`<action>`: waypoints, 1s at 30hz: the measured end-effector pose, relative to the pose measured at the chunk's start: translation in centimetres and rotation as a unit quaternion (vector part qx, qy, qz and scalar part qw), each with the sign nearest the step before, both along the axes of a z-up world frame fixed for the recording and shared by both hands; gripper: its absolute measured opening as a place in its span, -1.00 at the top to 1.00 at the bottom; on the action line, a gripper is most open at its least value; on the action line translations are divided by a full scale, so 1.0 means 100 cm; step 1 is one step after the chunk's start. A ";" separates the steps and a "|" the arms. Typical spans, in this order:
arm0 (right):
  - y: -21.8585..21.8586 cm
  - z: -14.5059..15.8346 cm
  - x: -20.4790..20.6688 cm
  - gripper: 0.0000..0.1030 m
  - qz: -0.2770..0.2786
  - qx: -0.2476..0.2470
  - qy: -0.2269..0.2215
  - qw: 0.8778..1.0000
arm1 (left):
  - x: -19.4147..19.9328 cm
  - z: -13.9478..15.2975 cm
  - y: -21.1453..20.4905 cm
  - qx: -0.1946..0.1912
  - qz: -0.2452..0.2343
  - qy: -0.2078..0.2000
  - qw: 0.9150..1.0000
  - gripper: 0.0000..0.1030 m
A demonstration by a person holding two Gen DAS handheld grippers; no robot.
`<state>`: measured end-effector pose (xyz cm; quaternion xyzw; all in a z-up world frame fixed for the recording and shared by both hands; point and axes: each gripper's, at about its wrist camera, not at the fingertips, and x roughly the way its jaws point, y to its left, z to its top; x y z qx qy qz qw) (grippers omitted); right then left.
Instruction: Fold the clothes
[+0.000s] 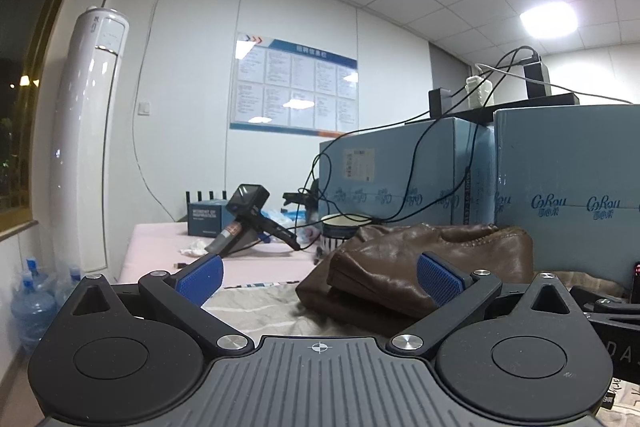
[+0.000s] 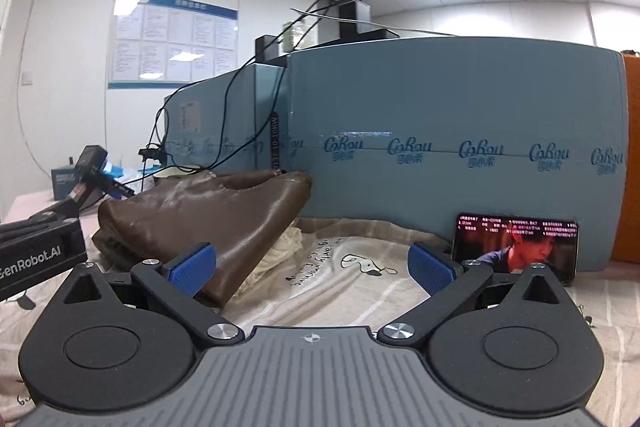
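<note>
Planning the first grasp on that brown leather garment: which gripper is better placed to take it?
Probably the left gripper: it is open and the brown leather garment sits right between its fingers. The right gripper, also open, mostly faces the printed cloth, garment off to its left.

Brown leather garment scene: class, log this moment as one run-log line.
left claw: open, empty | right claw: open, empty | brown leather garment: bunched on printed sheet, ungrasped | phone: propped against blue box

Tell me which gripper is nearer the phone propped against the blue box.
Right. The right gripper has the phone just beyond its right-hand finger; the left gripper faces the brown leather garment, phone out of view.
</note>
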<state>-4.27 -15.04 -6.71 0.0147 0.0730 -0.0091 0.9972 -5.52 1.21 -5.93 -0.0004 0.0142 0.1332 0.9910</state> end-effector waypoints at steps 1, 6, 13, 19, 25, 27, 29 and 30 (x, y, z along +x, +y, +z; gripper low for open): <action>0.000 0.000 -0.001 -1.00 -0.001 0.001 -0.002 1.000 | 0.000 0.000 0.000 0.000 0.000 0.001 1.000 -1.00; -0.003 0.000 -0.001 -1.00 -0.008 0.009 -0.004 1.000 | 0.000 -0.001 -0.002 0.003 0.000 0.000 1.000 -1.00; -0.002 -0.001 -0.004 -1.00 -0.011 0.009 -0.009 1.000 | 0.000 -0.001 -0.002 0.006 0.001 -0.001 1.000 -1.00; -0.005 -0.001 -0.004 -1.00 -0.013 0.017 -0.009 1.000 | -0.001 -0.002 -0.002 0.005 0.002 -0.001 1.000 -1.00; -0.007 -0.001 -0.004 -1.00 -0.014 0.023 -0.007 1.000 | -0.001 -0.001 -0.001 0.006 0.000 -0.001 1.000 -1.00; -0.007 -0.001 -0.003 -1.00 -0.014 0.024 -0.007 1.000 | -0.001 -0.001 -0.002 0.007 -0.002 0.001 1.000 -1.00; -0.008 -0.001 -0.003 -1.00 -0.014 0.025 -0.006 1.000 | -0.001 -0.002 -0.003 0.008 -0.002 0.001 1.000 -1.00; -0.008 -0.001 -0.003 -1.00 -0.014 0.025 -0.006 1.000 | 0.000 -0.001 -0.003 0.008 -0.002 0.001 1.000 -1.00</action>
